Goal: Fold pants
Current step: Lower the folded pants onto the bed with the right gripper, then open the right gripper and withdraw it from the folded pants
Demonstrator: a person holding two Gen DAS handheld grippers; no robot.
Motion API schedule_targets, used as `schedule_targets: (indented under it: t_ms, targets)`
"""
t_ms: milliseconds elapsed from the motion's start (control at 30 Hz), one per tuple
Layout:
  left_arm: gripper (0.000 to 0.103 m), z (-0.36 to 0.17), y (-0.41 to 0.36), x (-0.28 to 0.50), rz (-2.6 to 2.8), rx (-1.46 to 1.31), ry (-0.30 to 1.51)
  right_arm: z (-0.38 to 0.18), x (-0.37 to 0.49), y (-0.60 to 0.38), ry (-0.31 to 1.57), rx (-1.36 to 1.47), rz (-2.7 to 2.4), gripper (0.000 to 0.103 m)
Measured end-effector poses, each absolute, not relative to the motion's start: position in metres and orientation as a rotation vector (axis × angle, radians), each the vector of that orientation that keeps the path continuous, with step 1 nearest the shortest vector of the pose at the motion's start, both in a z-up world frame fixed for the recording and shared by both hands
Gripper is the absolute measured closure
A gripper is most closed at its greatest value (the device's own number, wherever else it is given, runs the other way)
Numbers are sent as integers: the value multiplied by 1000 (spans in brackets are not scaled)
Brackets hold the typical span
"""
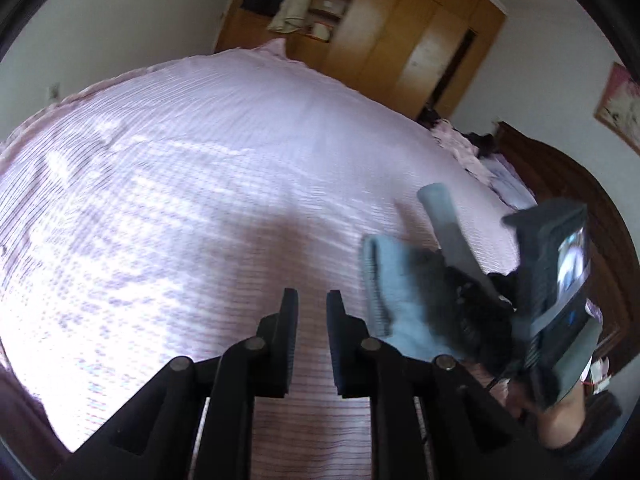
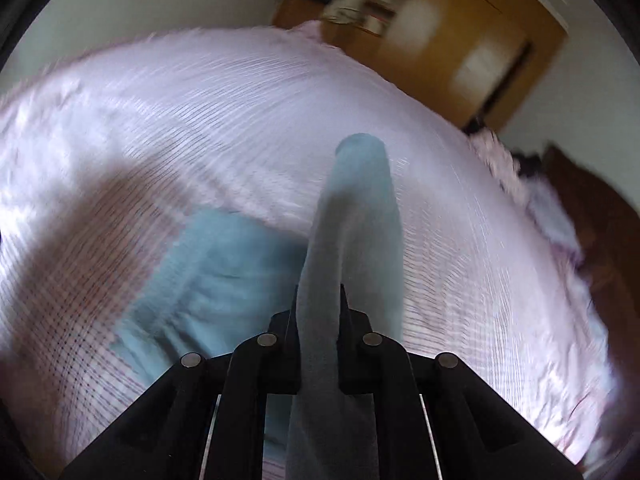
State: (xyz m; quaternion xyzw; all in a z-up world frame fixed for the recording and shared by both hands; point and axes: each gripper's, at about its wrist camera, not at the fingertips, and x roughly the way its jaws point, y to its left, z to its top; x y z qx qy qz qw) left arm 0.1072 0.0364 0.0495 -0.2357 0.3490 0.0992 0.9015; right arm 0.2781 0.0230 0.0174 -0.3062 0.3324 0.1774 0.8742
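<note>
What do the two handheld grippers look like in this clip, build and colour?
Both are matte black plastic. The left gripper has two flat rectangular fingers on angular linkage arms with round silver pivot pins. The right gripper is built alike; seen from the left wrist, its body carries a small lit screen.

The left tool [image 1: 312, 300] sits at lower centre, jaws slightly apart, empty. The right tool [image 2: 319, 304] is clamped on light-blue cloth [image 2: 352, 216].
</note>
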Motion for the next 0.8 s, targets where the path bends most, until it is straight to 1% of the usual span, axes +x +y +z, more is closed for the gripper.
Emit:
schedule_targets:
  t_ms: [100, 267, 367, 400, 433, 533, 567, 600, 633, 667, 700, 733, 800]
  targets:
    - [89, 39, 55, 94, 217, -518, 731, 8, 266, 35, 716, -623, 354, 100]
    - [89, 26, 63, 95, 212, -557, 750, -19, 280, 57, 777, -625, 285, 99]
    - [89, 22, 64, 95, 206, -553, 757, -14, 282, 56, 775, -557, 281, 94]
    - [89, 22, 64, 95, 202, -553, 761, -8, 283, 48, 781, -486, 324, 88]
    - [89, 21, 64, 96, 200, -557, 765, -1, 284, 38, 787, -383, 393, 84]
    - [88, 20, 58, 101, 178, -570, 781, 20, 292, -22, 803, 117, 695, 82]
    - [85, 20, 55, 105, 162, -566, 794, 26, 295, -50, 796, 277, 780, 81]
    - [81, 21, 51, 110, 146, -559, 804, 29, 296, -70, 788, 344, 800, 78]
    - [79, 23, 47, 116, 124, -549, 812, 32, 294, -98, 771, 373, 778, 77]
    - [73, 24, 43, 122, 103, -542, 816, 33, 291, -116, 751, 363, 743, 76]
    - [62, 27, 37, 131, 66, -536, 821, 34, 286, -138, 721, 327, 692, 72]
    - [57, 29, 34, 141, 34, -535, 828, 32, 281, -153, 701, 289, 651, 68]
    - [36, 34, 27, 163, -21, -542, 841, 19, 270, -189, 677, 219, 563, 64]
